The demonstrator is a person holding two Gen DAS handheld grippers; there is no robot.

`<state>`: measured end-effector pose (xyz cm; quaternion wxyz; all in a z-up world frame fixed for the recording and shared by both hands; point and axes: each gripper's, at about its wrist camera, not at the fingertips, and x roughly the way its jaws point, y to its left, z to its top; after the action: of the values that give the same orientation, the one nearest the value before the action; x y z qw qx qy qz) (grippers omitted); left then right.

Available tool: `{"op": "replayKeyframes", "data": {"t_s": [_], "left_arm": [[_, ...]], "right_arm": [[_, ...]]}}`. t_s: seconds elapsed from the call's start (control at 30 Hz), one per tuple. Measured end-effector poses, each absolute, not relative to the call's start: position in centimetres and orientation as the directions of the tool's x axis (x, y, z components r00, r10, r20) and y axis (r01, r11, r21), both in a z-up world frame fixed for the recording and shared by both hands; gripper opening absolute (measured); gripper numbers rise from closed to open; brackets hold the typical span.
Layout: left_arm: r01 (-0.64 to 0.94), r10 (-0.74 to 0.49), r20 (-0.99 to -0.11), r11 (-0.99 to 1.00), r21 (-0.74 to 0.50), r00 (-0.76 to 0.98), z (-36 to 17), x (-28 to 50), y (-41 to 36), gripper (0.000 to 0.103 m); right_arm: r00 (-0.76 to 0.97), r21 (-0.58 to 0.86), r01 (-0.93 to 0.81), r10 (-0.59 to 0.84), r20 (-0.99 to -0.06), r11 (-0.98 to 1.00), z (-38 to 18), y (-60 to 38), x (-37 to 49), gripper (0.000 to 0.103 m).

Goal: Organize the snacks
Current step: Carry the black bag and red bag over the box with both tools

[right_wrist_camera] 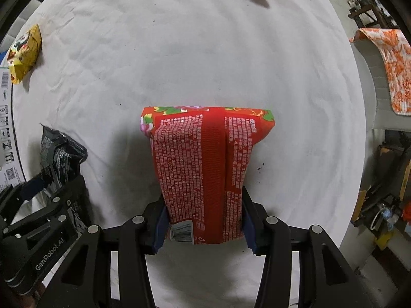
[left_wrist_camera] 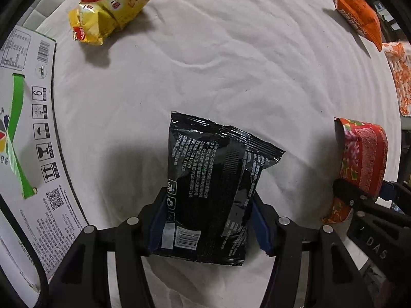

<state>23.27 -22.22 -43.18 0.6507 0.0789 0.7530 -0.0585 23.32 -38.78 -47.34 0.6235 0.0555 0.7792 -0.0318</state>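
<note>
My left gripper (left_wrist_camera: 208, 220) is shut on a black snack bag (left_wrist_camera: 213, 179), held above the white cloth with its printed back facing up. My right gripper (right_wrist_camera: 203, 220) is shut on a red flowered snack bag (right_wrist_camera: 205, 169), also lifted over the cloth. Each held bag shows in the other view too: the red bag (left_wrist_camera: 362, 159) at the right edge, the black bag (right_wrist_camera: 59, 156) at the left. A yellow snack bag (left_wrist_camera: 110, 10) lies at the far left of the cloth, and an orange snack bag (left_wrist_camera: 359, 12) lies at the far right.
A white cardboard box (left_wrist_camera: 25, 128) with printed symbols and a green strap stands along the left edge of the cloth-covered table (left_wrist_camera: 231, 64). An orange-patterned cloth (right_wrist_camera: 390, 69) hangs off to the right. Cluttered furniture (right_wrist_camera: 385, 192) stands beyond the table's right edge.
</note>
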Motion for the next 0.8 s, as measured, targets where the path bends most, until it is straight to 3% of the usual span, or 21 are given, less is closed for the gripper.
{"op": "replayKeyframes", "data": {"t_s": [0.4,0.8], "left_arm": [[0.166,0.031,-0.998,0.986,0.020,-0.062,-41.4,24.0,-22.1,0.052],[0.144,-0.043,-0.996,0.989,-0.032,0.076,-33.6,23.6,-23.0,0.052]], "right_arm": [[-0.185,-0.001,0.111,0.020,-0.983,0.994,-46.7,-38.8,22.2,0.047],[-0.067,0.021,0.080,0.027,-0.997,0.997,-40.3,-38.0,21.1,0.046]]}}
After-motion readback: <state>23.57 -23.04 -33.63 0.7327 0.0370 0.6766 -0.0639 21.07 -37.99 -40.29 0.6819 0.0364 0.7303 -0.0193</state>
